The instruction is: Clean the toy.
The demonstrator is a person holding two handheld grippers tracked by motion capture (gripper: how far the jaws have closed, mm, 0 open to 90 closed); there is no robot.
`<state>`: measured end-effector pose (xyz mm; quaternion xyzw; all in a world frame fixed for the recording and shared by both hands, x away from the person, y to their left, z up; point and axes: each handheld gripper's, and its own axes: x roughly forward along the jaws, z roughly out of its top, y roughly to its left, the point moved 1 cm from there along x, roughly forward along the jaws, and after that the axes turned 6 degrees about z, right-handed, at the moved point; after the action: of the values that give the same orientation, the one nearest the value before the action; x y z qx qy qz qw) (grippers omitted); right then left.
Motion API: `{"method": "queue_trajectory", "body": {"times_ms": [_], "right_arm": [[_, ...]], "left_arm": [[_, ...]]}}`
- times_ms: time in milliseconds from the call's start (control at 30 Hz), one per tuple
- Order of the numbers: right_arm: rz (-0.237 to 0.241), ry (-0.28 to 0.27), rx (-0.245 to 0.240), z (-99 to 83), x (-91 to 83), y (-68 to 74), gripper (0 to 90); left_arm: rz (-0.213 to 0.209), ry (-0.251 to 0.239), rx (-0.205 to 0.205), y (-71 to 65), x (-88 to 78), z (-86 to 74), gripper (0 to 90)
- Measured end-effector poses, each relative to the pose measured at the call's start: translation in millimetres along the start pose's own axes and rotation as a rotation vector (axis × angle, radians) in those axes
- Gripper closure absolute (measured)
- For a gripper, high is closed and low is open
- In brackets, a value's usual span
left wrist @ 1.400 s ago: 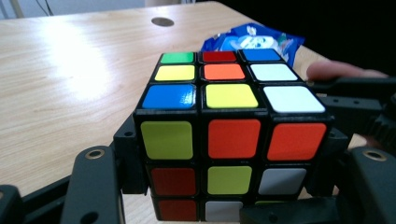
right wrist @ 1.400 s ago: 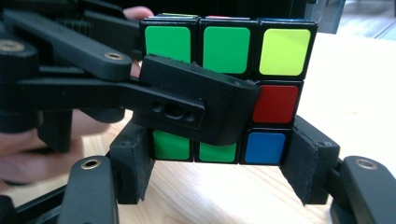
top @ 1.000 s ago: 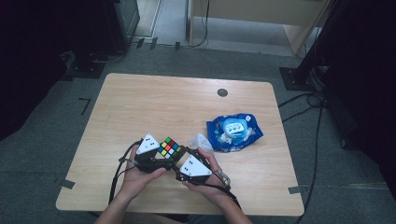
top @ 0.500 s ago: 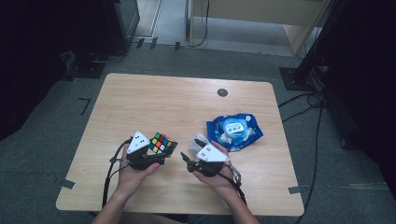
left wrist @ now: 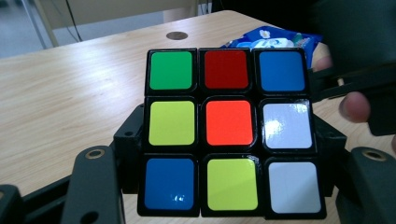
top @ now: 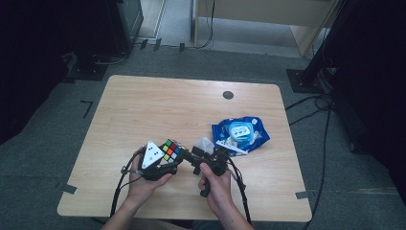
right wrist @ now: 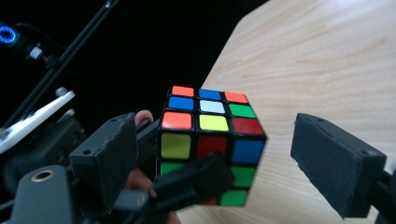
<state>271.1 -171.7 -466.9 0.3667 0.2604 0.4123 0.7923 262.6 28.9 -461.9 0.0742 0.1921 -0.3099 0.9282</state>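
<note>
Left gripper view, scrambled cube [left wrist: 231,133] (orange centre), glossy stickers

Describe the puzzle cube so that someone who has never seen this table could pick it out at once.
Start at the wooden table and look to its near edge, where the person's two hands meet. The puzzle cube sits clamped in the left gripper, left of the blue packet. It alone is black-edged with small squares of many colours.

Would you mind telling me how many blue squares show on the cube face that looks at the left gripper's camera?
2 on the cube: one blue square in the top right corner, the other in the bottom left corner. The other faces are hidden in that view.
</note>
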Motion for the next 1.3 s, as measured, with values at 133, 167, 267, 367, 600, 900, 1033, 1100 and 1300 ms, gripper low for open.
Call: {"method": "queue_trajectory", "body": {"times_ms": [133,167,267,367,600,900,1033,1100,1300], "right_arm": [[-0.002,0.003,0.056,-3.2,4.4,-3.9,19.2],[-0.008,0.007,0.066,-4.2,4.5,-5.0,25.8],[0.015,0.007,0.084,-7.0,4.0,-8.5,33.4],[0.029,0.01,0.092,-6.5,2.0,-10.8,34.4],[-0.141,0.024,-0.324,-11.9,2.0,13.1,34.6],[-0.129,0.009,-0.433,-2.7,-2.9,19.5,25.8],[-0.115,-0.106,-0.407,24.3,-30.0,13.9,31.3],[-0.173,-0.089,-0.434,30.7,-37.1,5.5,38.9],[-0.409,0.159,-0.565,12.8,-16.8,-38.2,47.0]], "left_arm": [[-0.016,-0.001,0.044,-9.7,0.9,-0.3,33.7],[-0.018,0.003,0.057,-11.6,1.2,-0.4,33.7],[-0.018,0.011,0.075,-14.8,2.6,-1.4,33.7],[-0.029,0.015,0.073,-14.4,3.2,-1.5,33.7],[-0.061,0.037,0.059,-13.4,5.5,-1.8,33.3],[-0.043,0.037,0.085,-6.8,2.1,-1.3,33.8],[-0.022,0.036,0.042,9.7,-1.3,-0.2,33.8],[-0.01,0.036,0.022,16.4,-2.6,-0.2,33.8],[-0.001,0.036,0.017,19.6,-3.1,-0.1,33.8]]}}
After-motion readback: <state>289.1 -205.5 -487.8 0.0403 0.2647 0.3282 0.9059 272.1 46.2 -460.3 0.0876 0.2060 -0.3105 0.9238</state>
